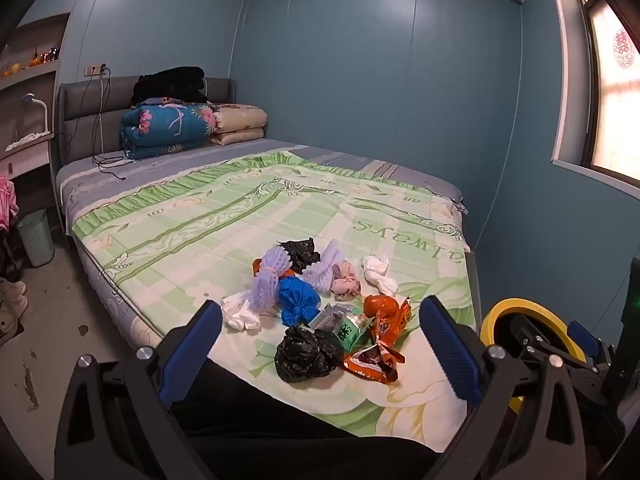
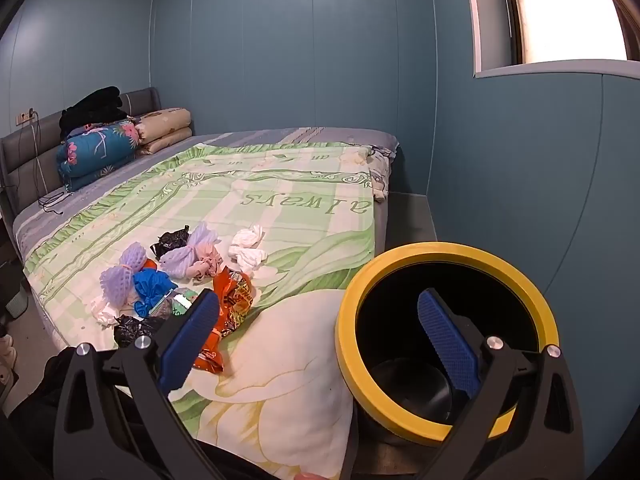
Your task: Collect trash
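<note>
Just ahead of my left hand-held gripper (image 1: 320, 344), whose blue pads stand wide apart with nothing between them, the trash lies in a loose heap on the near end of the bed (image 1: 224, 216). Nearest me is a crumpled black bag (image 1: 306, 354), touching an orange snack wrapper (image 1: 376, 356) on its right and a small green-labelled packet (image 1: 347, 330) just behind. Beyond those sit a knotted blue bag (image 1: 298, 300), a white tissue wad (image 1: 240, 314) on the left, two purple foam nets (image 1: 266, 280), a pink wad (image 1: 346, 278), a second black bag (image 1: 300, 252) and another white wad (image 1: 378, 270) to the right. My right hand-held gripper (image 2: 318, 336) is also spread wide and empty; its right finger shows against the dark mouth of a yellow-rimmed bin (image 2: 400, 412) standing just beside the foot of the bed, and its left finger shows over the green floral sheet (image 2: 280, 380) near the wrapper. Farther off, at the grey headboard (image 1: 88, 100), a folded blue flowered quilt (image 1: 168, 128) lies beside beige folded bedding (image 1: 240, 124), with black clothing (image 1: 170, 82) on top. A pale green basket (image 1: 36, 236) stands on the floor to the left of the bed.
</note>
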The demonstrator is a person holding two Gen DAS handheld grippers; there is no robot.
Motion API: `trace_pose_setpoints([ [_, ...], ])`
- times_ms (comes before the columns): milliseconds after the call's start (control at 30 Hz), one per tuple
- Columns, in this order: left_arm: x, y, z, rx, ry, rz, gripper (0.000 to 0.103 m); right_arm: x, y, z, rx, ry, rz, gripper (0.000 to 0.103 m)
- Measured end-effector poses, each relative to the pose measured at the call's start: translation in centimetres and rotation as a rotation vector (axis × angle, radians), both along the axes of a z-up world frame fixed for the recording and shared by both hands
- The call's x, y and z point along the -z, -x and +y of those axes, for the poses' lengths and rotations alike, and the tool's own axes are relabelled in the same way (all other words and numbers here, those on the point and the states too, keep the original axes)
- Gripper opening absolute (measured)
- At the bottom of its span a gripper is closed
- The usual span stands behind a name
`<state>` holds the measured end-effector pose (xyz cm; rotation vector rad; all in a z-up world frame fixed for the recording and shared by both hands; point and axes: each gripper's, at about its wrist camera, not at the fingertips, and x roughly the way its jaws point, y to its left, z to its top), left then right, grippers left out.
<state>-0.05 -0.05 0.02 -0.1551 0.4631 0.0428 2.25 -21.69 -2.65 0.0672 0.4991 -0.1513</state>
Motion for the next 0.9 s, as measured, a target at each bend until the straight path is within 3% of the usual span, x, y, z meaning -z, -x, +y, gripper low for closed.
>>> trace_pose_setpoints([
  [900,0.22,-0.17,-0.15,-0.002,-0.001,0.011,0.095,0.2,0.25,0.08,-0.002,-0.007,-0.005,0.095],
])
